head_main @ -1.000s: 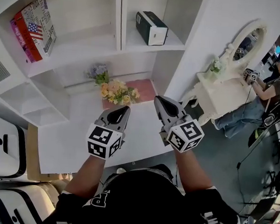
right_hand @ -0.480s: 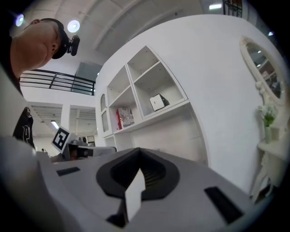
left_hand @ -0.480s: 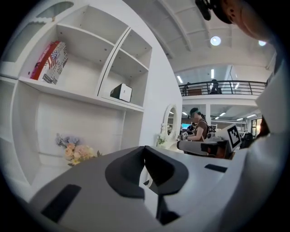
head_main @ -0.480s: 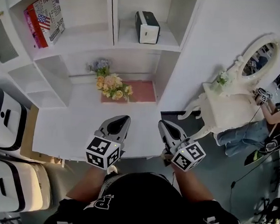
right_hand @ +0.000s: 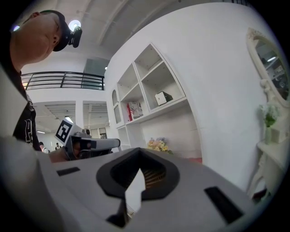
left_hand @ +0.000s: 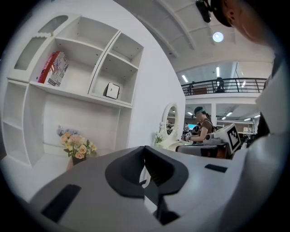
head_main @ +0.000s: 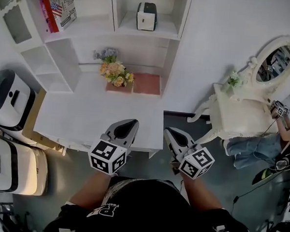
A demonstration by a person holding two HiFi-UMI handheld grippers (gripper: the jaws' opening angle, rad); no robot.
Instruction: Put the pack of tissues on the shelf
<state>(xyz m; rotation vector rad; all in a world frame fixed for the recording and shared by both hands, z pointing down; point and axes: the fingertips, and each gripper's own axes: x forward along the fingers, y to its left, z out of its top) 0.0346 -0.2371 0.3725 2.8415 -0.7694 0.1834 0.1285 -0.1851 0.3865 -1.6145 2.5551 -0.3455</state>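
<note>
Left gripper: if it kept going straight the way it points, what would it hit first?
Likely it clears the white desk and meets the shelf unit's right upright, beside the pink mat; depth is unclear.

Shelf unit stands behind desk: book in upper left compartment, pack of tissues in the compartment to its right. Flowers on desk under the shelves, mat just right of them. Dressing table right of desk, mirror on it; left gripper over desk's near edge, right gripper beside it
</note>
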